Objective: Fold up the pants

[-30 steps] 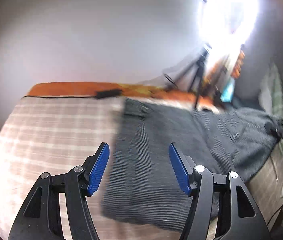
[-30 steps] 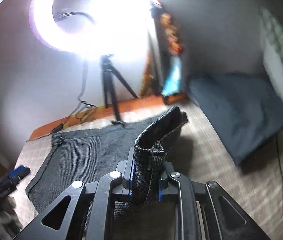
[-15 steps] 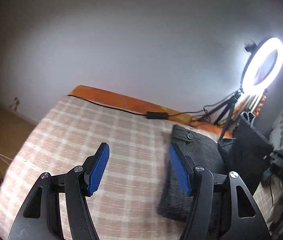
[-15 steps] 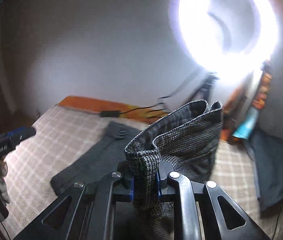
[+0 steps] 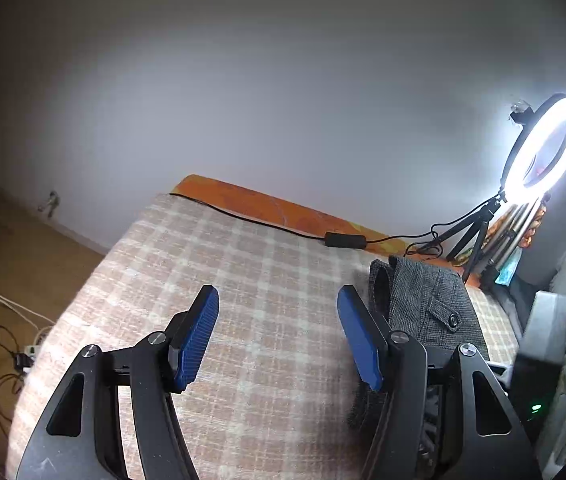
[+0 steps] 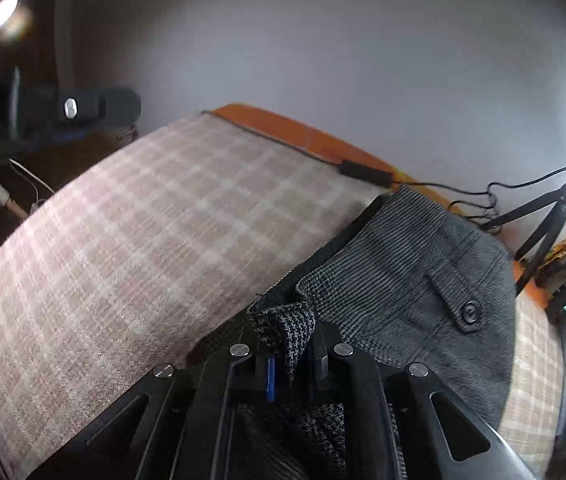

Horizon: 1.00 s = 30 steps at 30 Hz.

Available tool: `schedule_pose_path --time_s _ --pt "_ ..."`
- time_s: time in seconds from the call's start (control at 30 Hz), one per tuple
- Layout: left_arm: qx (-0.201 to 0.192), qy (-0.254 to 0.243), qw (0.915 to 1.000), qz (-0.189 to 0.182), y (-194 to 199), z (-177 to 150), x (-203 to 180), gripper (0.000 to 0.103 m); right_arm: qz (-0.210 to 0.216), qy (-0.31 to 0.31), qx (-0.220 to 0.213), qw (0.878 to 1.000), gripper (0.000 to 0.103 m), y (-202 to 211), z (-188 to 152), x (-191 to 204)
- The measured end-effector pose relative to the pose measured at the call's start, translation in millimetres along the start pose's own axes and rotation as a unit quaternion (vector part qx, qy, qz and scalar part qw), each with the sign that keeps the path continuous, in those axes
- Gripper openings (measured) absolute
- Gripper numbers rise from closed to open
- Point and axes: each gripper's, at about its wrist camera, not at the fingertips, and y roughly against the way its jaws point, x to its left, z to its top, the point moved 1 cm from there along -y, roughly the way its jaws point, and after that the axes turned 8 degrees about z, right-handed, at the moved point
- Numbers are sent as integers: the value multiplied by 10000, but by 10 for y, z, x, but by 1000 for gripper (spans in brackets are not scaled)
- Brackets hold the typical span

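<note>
my pants [image 6: 415,280] are dark grey with a fine woven check and thin ribbed lines, a black button [image 6: 470,312] on the pocket flap. the bedspread [image 5: 243,300] is a beige and cream plaid, edged at twelve o'clock by an orange strip [image 5: 283,208]. my left gripper [image 5: 279,332] has a black frame and blue ridged pads [image 5: 199,332]. my right gripper [image 6: 291,364] is black too. at two o'clock a ring light [image 5: 543,148] glows white.

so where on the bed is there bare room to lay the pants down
The checked blanket lies bare from the pants across to its left edge, bordered behind by the black cable. The right end is crowded by the tripod. The open left claw hovers above the bare stretch.
</note>
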Motion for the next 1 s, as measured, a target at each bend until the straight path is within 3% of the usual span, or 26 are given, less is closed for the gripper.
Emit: schedule_pose_path --time_s 0.13,0.2,0.27,0.37,0.5,0.57,0.67,1.0 --pt "58 -100 9999 -40 -16 -13 -50 61 287 -147 -44 9995 12 -5 -17 -122" --pt "126 -143 9997 -137 -39 -21 -92 61 586 -310 -85 9978 19 35 0 -151" --pt "218 -173 9993 -251 -65 -37 -130 62 1015 -537 -246 9931 37 143 -10 -253" --pt "329 -259 9986 -323 -104 -68 -194 62 1379 -861 -526 9853 50 338 -55 -398" --pt "564 -154 9959 -685 -168 -100 -268 66 1784 -1458 -837 9695 57 577 -177 -725" --pt "770 -104 9923 -962 -225 -133 -334 68 1828 -1741 -945 9630 61 693 -280 -926" --pt "1237 106 9805 -1525 -377 -194 -464 68 1734 -2112 -1027 9564 68 822 -469 -1254" --pt "2058 155 9500 -2345 -783 -199 -799 68 1781 -3216 -903 9256 75 902 -1018 -2220"
